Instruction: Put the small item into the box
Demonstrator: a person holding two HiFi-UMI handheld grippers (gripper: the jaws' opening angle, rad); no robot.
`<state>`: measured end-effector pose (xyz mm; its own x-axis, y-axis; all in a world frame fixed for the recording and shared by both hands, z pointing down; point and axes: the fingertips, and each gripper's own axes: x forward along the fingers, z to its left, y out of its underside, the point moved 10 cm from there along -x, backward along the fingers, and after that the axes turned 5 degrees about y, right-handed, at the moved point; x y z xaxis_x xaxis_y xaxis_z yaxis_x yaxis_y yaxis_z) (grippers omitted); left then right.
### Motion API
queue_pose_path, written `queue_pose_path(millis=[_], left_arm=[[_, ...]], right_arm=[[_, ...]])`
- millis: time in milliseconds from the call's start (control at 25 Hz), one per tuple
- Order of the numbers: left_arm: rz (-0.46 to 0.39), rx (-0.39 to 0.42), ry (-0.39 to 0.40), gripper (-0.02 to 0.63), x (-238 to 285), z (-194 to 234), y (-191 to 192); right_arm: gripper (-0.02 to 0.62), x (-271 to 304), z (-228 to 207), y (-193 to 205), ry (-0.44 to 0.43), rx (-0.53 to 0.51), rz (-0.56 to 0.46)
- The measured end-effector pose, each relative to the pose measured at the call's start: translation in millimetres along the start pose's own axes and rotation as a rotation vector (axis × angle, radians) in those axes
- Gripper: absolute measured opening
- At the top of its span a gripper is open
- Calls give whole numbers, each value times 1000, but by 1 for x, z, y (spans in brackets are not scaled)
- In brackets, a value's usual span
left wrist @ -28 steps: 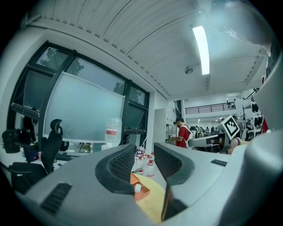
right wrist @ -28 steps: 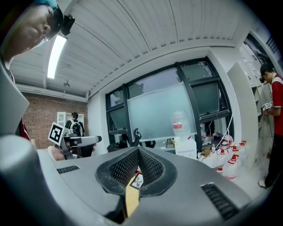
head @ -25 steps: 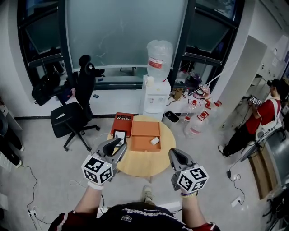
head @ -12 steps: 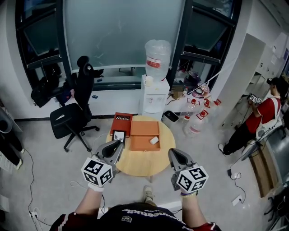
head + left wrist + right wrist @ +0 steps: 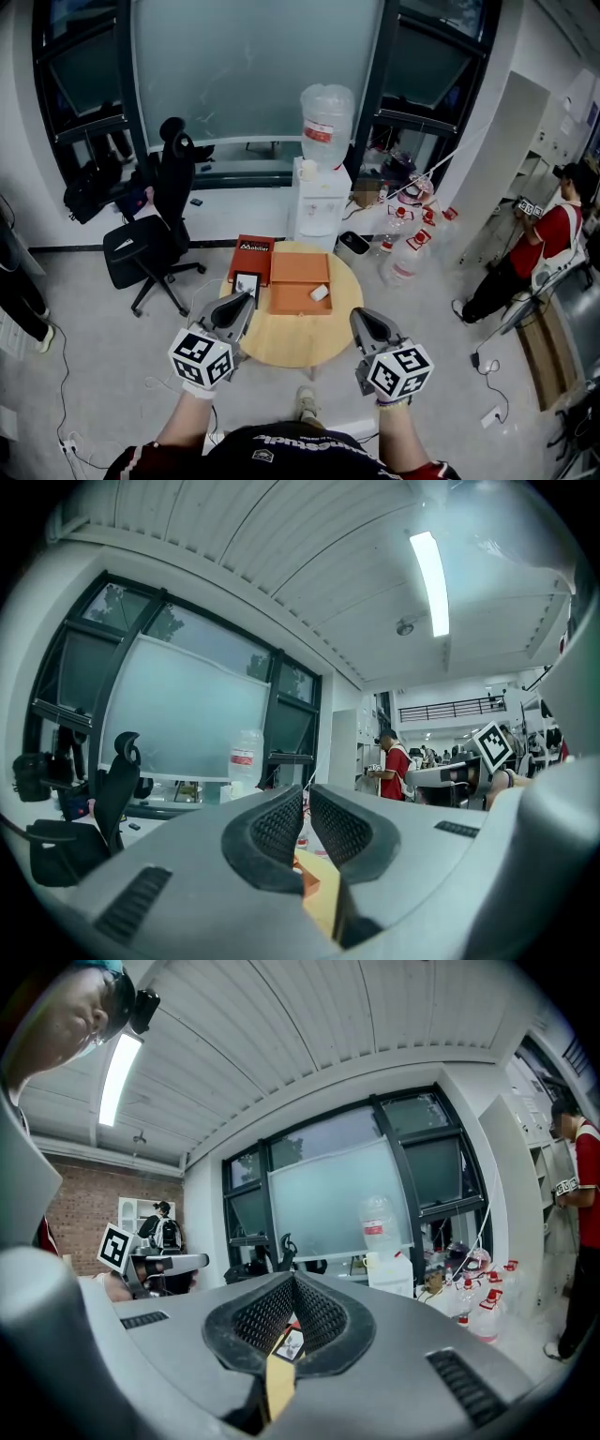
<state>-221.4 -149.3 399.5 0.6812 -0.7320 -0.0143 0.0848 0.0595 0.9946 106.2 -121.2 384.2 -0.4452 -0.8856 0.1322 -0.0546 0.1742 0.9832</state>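
Left claw (image 5: 244, 300): jaws have just been closing and now meet, with nothing between them. Right claw (image 5: 360, 320): jaws together, empty. Both hover at the near side of the round tabletop (image 5: 300, 349). The small white item (image 5: 319, 292), too small to make out in detail, lies inside the open orange box (image 5: 292, 302), ahead and between the claws.

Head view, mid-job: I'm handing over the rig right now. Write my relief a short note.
Left claw: jaws have just been closing, now shut, nothing between them.
Right claw: shut, empty.
Both are held at the near edge of the round table.
Orange box appears open on the table; small white item lies inside it.
Done: item looks placed.
Left: closing the box, if wanted.
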Motion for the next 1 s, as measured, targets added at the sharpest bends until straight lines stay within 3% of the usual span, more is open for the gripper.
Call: queue_pose_path(millis=[520, 800, 1000], left_arm=[[-1, -21, -1, 38, -2, 6, 5], [2, -19, 16, 38, 3, 4, 5], [-7, -16, 19, 38, 7, 4, 4]], right_arm=[[26, 1, 0, 4, 18, -21, 16], [26, 0, 8, 3, 17, -115, 4], [26, 2, 7, 4, 20, -121, 23]])
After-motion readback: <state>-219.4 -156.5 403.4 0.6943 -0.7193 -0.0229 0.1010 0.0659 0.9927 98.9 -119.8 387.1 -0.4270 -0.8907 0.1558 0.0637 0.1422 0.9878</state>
